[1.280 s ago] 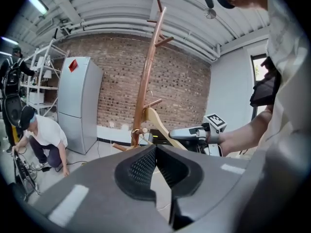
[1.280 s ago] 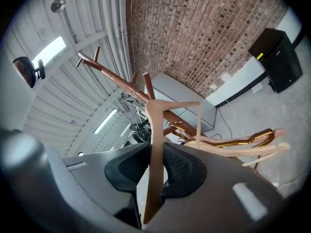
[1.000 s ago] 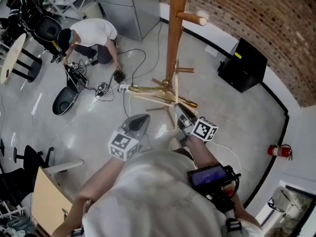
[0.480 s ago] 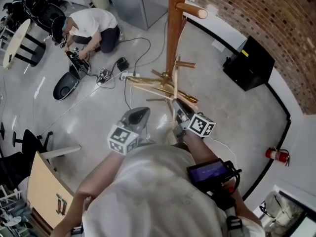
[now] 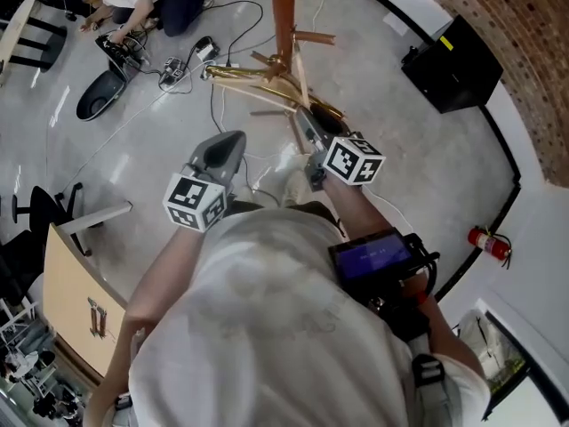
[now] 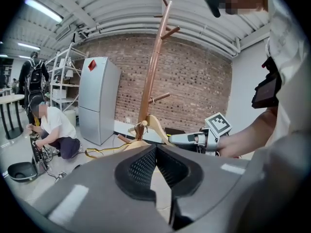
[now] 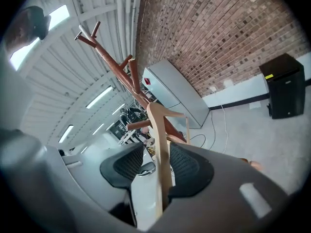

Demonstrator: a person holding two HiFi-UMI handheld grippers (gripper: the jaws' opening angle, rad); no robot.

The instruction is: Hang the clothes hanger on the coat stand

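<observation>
as its jaws meet, left tongs (image 5: pixel 229 140) points slightly downward.

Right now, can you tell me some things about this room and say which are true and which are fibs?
1. The left tongs are shut and hold nothing. True.
2. The right tongs squeeze the hanger tight. False: they have just been opening. The hanger stands between them, with a gap on one side.
3. The stand is blue. False: it is brown wood.
4. A person crouches on the floor near the fridge. True.
</observation>
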